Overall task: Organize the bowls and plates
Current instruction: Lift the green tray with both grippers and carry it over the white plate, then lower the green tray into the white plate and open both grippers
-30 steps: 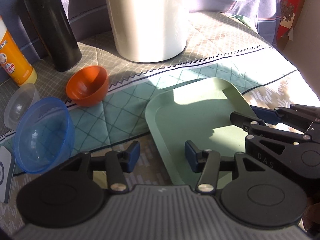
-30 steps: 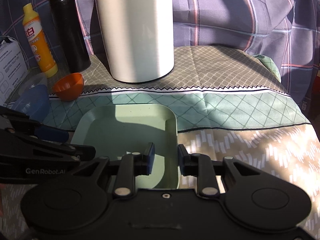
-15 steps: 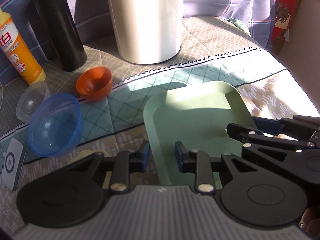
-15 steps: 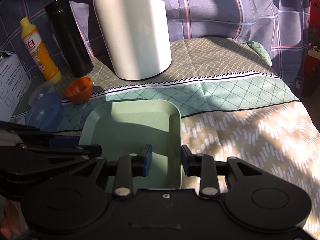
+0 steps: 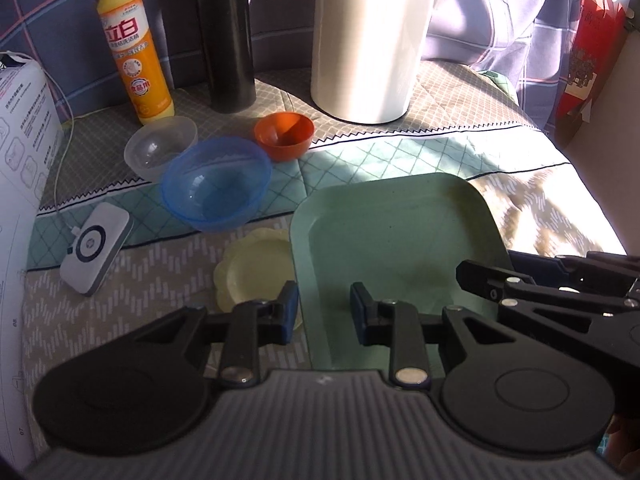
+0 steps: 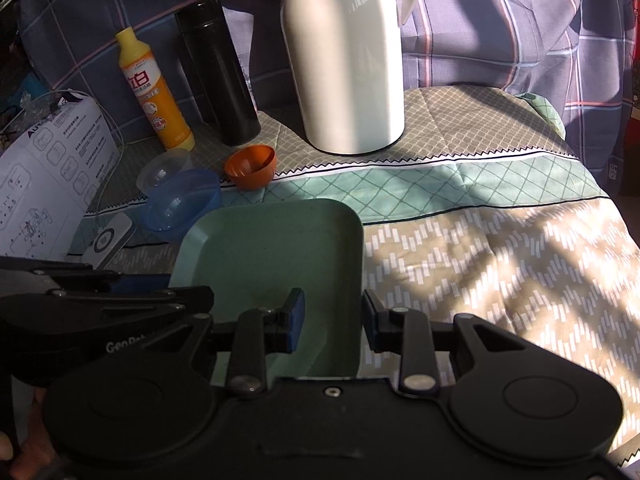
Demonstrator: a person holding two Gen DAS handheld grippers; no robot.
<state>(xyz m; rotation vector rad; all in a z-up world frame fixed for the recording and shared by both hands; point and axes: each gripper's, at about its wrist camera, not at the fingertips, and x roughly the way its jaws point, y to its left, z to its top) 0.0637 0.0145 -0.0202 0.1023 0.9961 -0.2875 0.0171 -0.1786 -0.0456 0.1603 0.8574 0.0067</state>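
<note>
A square green plate hangs tilted just above the quilted cloth. My left gripper is shut on the near left rim, and my right gripper is shut on the near right rim. A small pale yellow plate lies on the cloth, partly under the green plate's left edge. Further left stand a blue bowl, a clear bowl and an orange bowl, close together and empty.
At the back stand a tall white jug, a black flask and a yellow detergent bottle. A white charger puck on a cable and a white box lie at the left. A red bag hangs far right.
The left jaws closed onto the plate's rim. Both grippers rose and drew back with the green plate. The yellow plate under its left edge came into view.
</note>
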